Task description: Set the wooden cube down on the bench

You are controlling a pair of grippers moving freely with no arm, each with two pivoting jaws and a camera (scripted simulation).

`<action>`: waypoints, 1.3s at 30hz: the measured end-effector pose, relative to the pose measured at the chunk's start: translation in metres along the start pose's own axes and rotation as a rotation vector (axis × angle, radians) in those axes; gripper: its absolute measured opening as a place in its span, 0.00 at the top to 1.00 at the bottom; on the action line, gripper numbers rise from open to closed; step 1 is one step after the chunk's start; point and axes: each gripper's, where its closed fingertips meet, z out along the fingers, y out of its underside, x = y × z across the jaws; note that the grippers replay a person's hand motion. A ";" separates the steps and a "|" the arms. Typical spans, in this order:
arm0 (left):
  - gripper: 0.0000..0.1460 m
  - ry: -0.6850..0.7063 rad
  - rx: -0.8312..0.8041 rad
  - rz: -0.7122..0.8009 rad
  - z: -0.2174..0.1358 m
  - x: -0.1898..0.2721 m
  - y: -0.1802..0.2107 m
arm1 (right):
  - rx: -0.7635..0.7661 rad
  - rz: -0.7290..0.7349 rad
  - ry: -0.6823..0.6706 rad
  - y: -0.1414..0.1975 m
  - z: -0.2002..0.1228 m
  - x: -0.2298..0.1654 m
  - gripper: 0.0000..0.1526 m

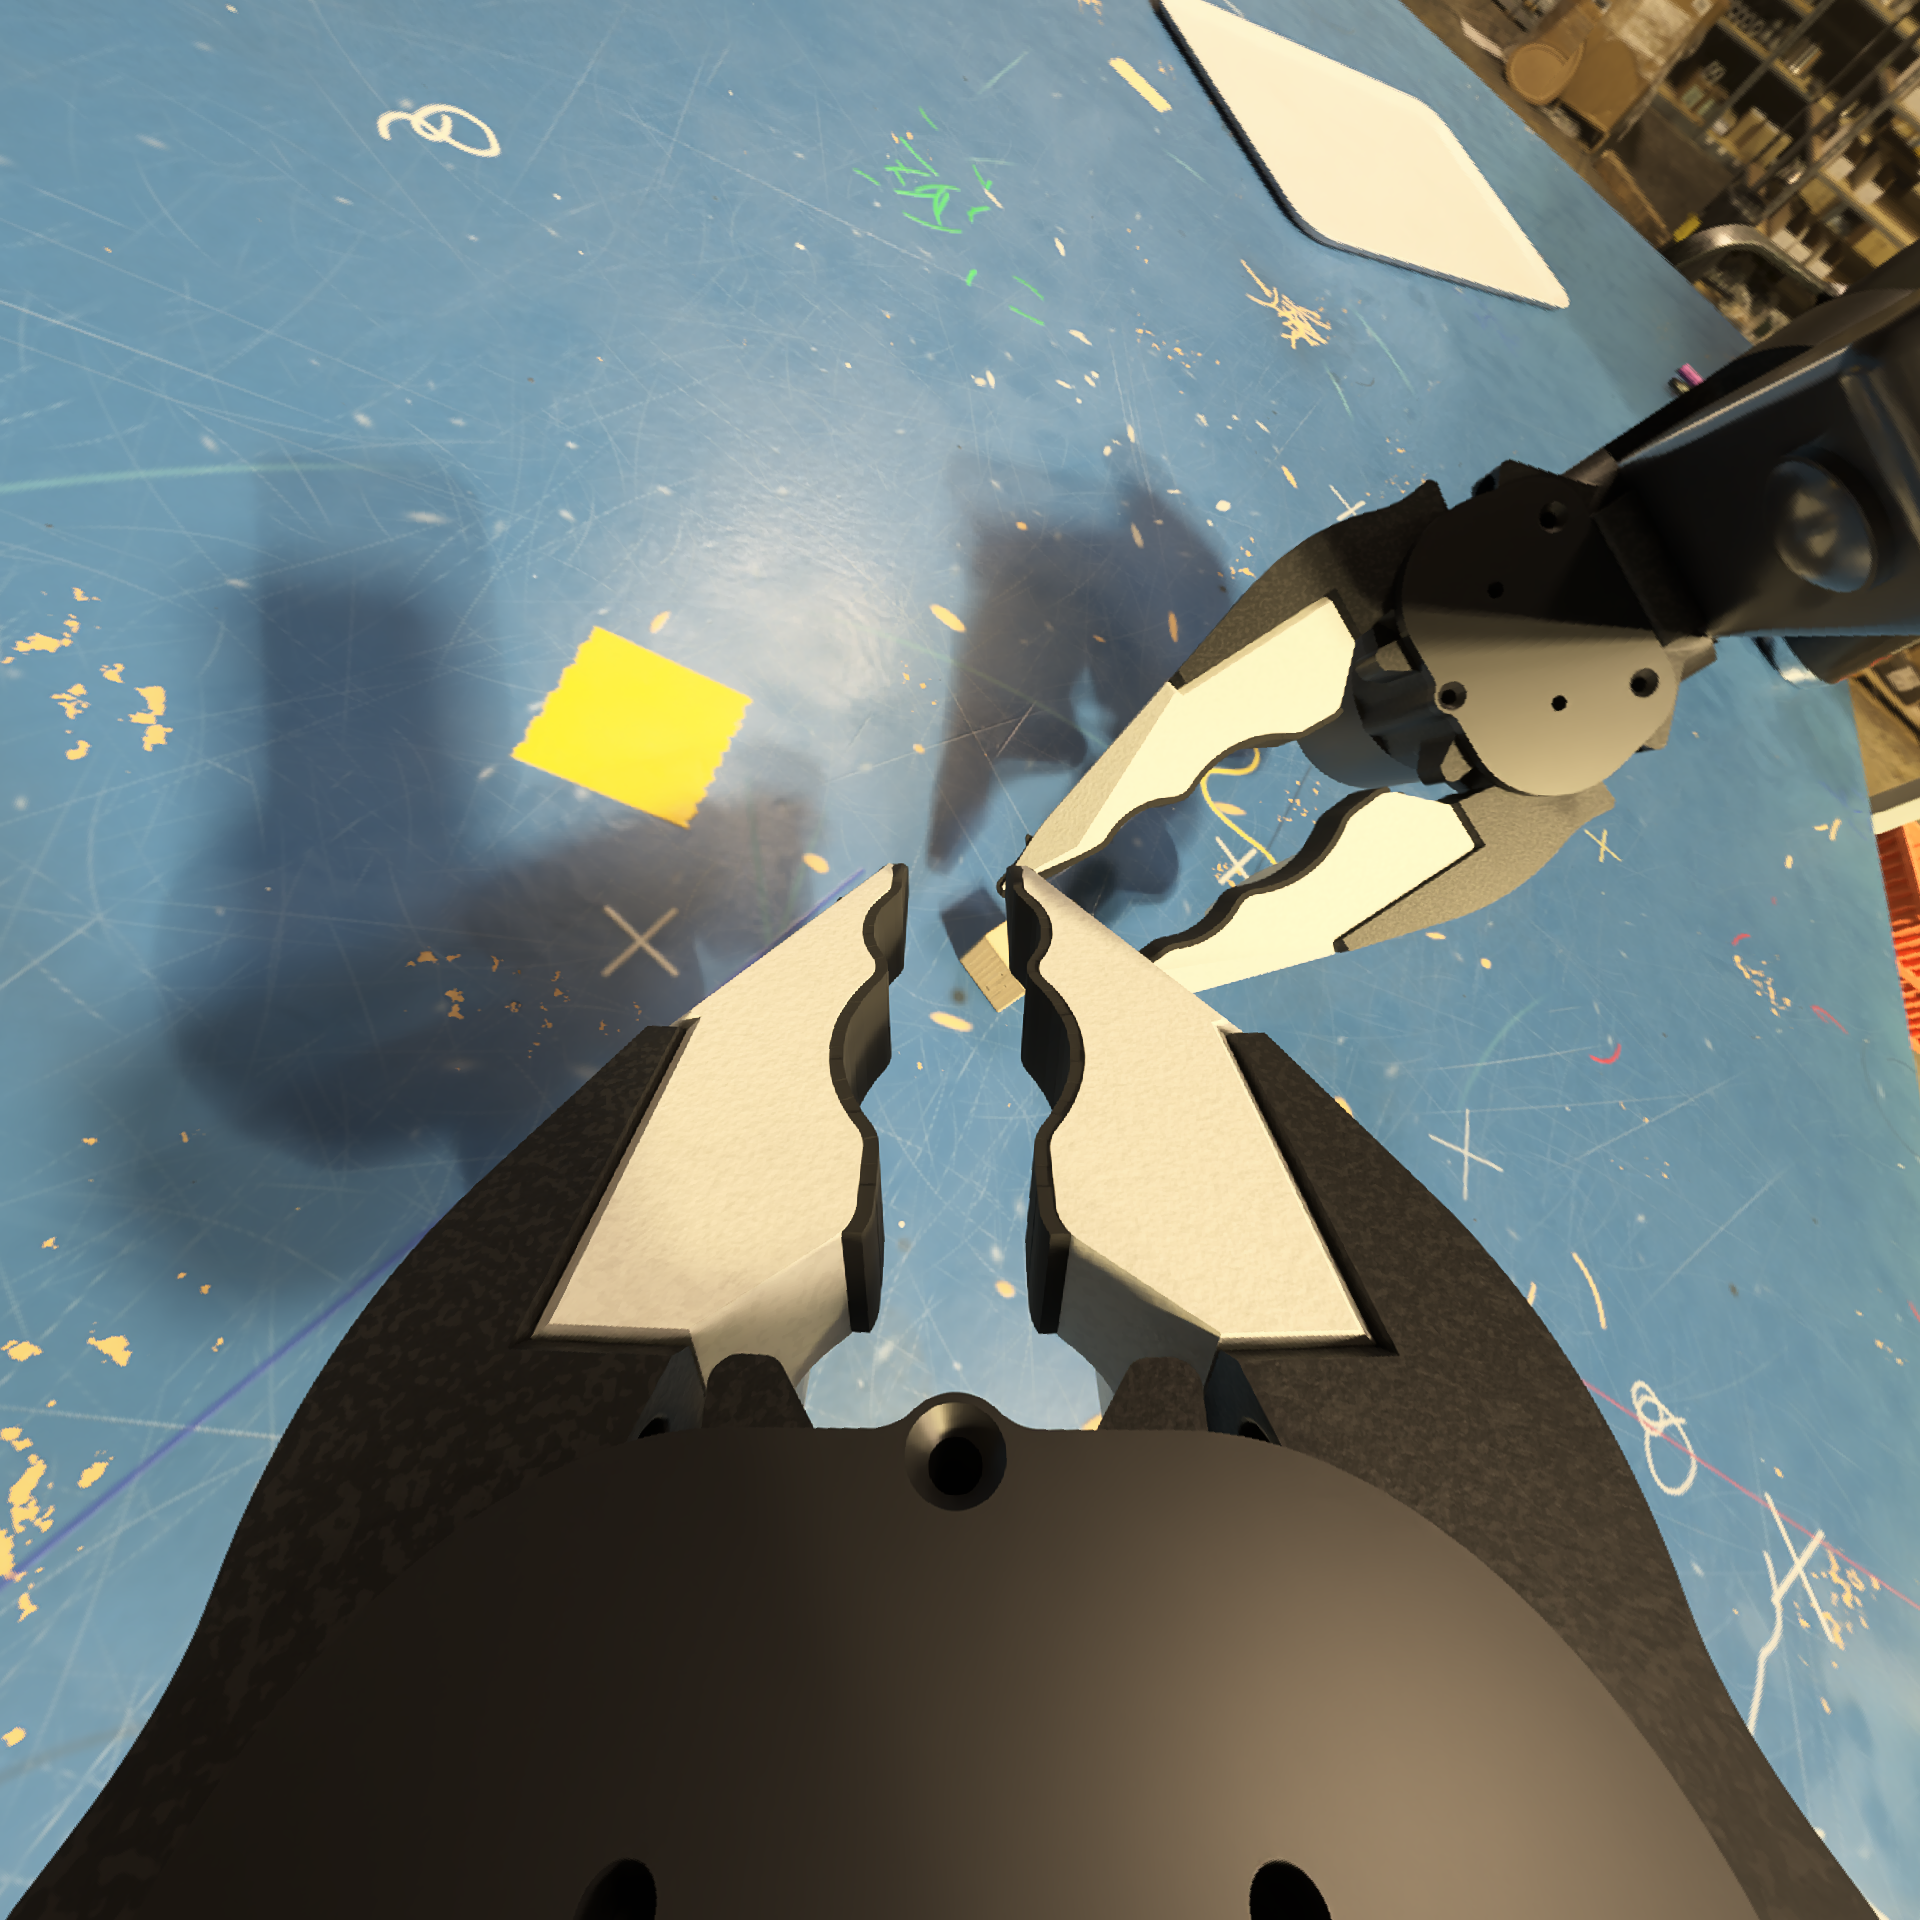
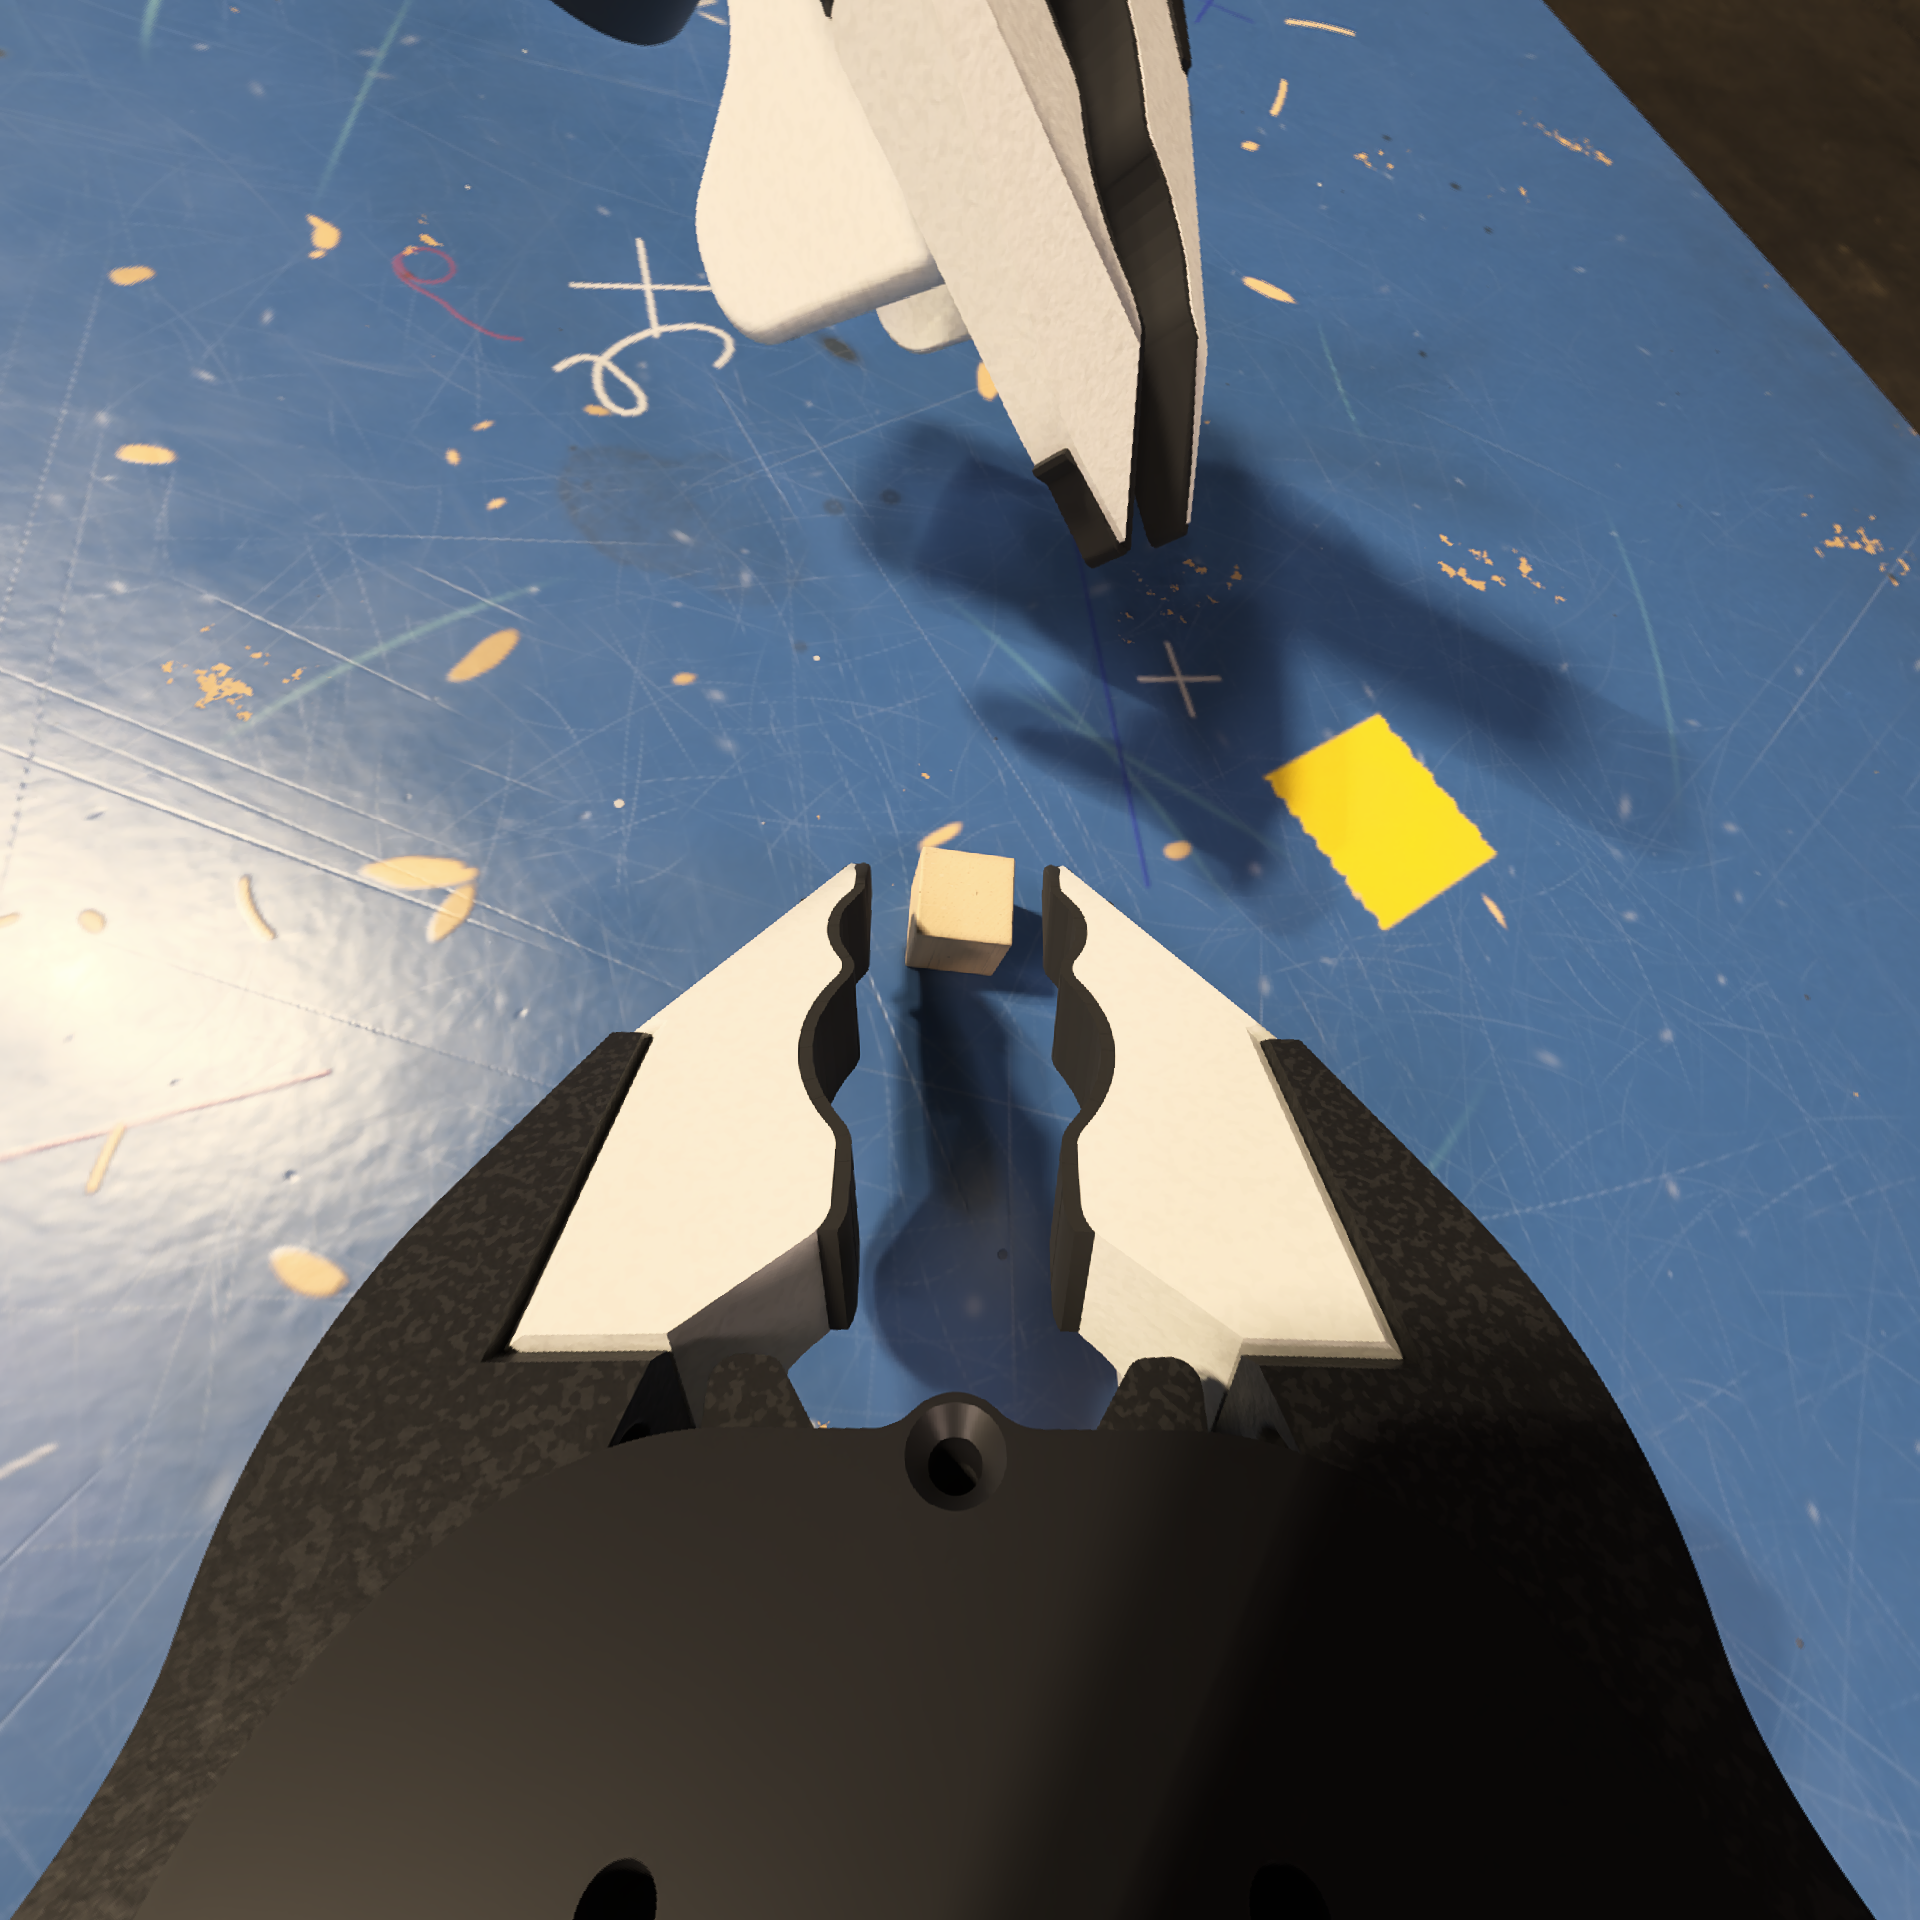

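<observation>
The cube (image 2: 959,910) sits on the bench (image 2: 520,727) between the right gripper's (image 2: 956,883) parted tips, touching neither, while the left gripper (image 1: 956,883), also parted, hangs at twelve o'clock.

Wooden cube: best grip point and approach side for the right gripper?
Pinch the wooden cube across its two flat side faces, coming straight on from the near side. The right gripper is open with the cube between its fingertips, sitting flat on the bench.
</observation>
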 end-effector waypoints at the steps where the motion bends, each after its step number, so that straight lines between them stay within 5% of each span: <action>1: 0.87 0.008 -0.004 -0.003 0.000 0.001 0.001 | 0.002 -0.005 -0.011 0.000 -0.001 -0.001 0.79; 11: 0.87 0.016 -0.121 0.045 0.009 0.005 0.019 | 0.221 -0.215 0.109 -0.034 -0.056 0.059 0.82; 17: 0.87 -0.043 -0.256 0.176 0.020 0.009 0.039 | 0.139 -0.307 -0.060 -0.006 -0.036 0.041 0.81; 24: 0.87 0.019 -0.274 0.327 0.024 0.022 0.044 | 0.065 -0.447 -0.038 0.009 -0.015 0.024 0.81; 39: 0.87 0.062 -0.232 0.608 0.022 0.037 0.044 | 0.155 -0.247 -0.229 0.005 -0.021 0.014 0.83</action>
